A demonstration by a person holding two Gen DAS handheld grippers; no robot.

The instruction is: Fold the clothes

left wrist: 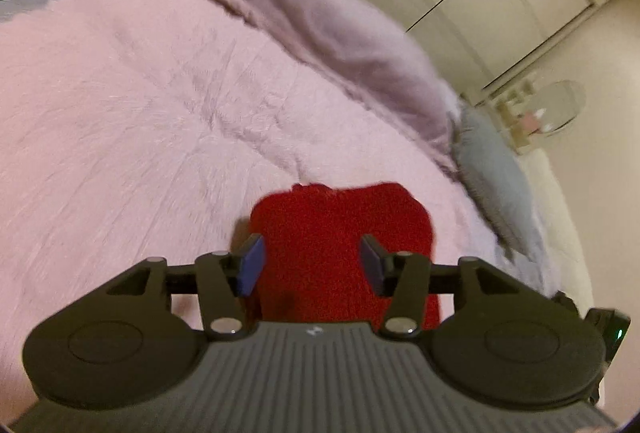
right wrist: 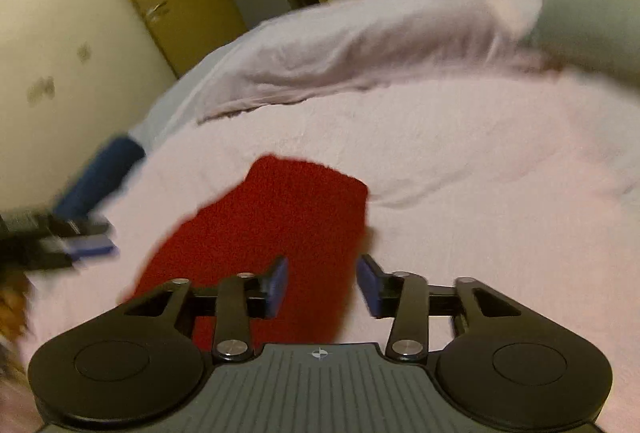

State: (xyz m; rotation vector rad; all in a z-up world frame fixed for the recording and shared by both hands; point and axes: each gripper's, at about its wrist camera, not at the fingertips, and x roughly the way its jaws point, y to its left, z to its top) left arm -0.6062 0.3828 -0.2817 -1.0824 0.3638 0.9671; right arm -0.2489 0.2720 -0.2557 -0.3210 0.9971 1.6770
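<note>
Red knitted folded garment [left wrist: 340,233] lies flat on the pink fuzzy bed blanket [left wrist: 140,113]; left hand-held gripper [left wrist: 312,265] and right hand-held gripper [right wrist: 322,285] hover above it, both wide, empty.

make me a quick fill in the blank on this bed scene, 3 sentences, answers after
1. The folded cloth lying on the blanket is ____ in colour.
2. The left gripper has its jaws ____, with nothing held between them.
3. The right gripper hangs over the cloth, and its jaws are ____ too.

Missing words: red; open; open
</note>
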